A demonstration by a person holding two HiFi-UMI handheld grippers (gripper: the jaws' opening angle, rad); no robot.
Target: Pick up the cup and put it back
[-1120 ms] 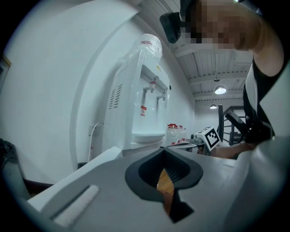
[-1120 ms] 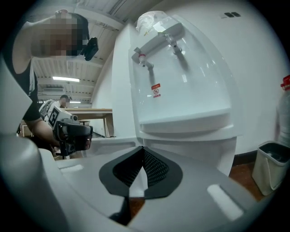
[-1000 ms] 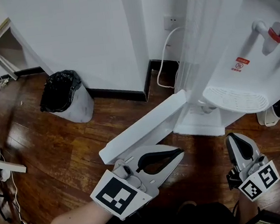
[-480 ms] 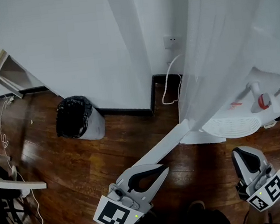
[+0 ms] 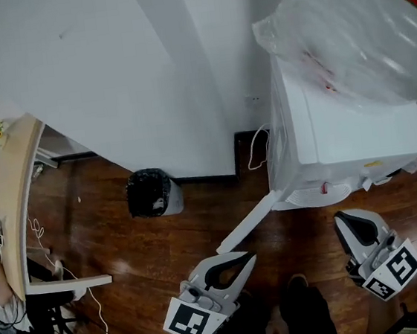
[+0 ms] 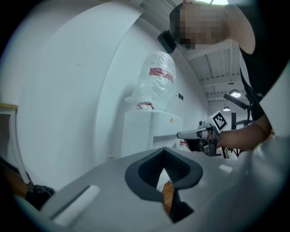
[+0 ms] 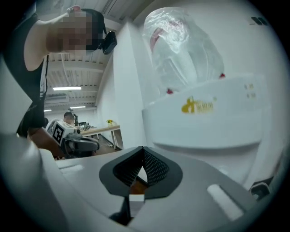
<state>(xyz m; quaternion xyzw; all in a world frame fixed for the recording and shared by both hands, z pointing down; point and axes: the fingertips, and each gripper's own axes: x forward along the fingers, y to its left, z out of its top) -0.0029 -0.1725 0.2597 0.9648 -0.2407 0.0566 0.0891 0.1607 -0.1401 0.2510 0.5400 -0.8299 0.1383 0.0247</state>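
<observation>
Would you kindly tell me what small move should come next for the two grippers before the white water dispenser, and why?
Probably open the right gripper and ease it toward the white water dispenser. Its jaws are together on nothing, as with the left gripper; both hang over the brown wooden floor, and no cup shows yet.

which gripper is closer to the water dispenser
Right. The right gripper hangs just in front of the water dispenser; the left gripper is farther off, in front and to its left.
</observation>
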